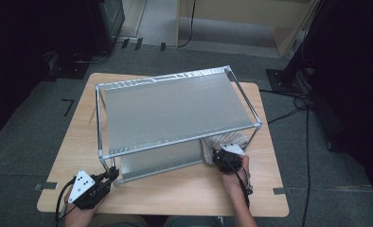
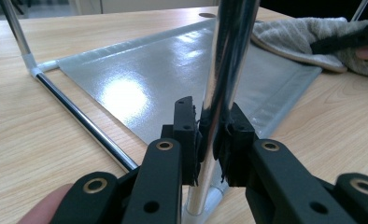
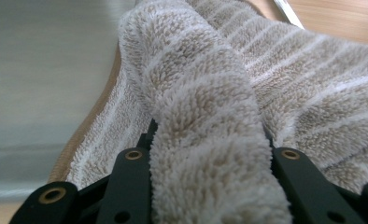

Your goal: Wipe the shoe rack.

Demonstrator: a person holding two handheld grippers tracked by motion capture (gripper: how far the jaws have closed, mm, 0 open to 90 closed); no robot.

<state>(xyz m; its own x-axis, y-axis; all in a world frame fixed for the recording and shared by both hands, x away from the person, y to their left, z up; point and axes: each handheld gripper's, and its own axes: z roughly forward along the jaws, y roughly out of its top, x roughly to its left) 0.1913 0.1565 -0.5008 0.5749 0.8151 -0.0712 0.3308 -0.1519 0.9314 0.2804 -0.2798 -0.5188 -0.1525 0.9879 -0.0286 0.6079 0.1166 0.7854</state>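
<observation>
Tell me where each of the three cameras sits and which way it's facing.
High view: above the table's near side, looking forward and down on the two-tier silver metal-frame rack; both forearms show.
Left gripper view: rides the left gripper, shut on the rack's chrome upright post; a fingertip shows.
Right gripper view: rides the right gripper, a beige striped terry towel between its jaws.
Shared: the towel.

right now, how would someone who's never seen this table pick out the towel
Start at the wooden table and its big silver two-level metal rack. Go to the rack's near right corner, where the right gripper has a thick fold between its jaws. That soft, fluffy beige towel with pale stripes is the one cloth thing among hard, shiny metal.
</observation>
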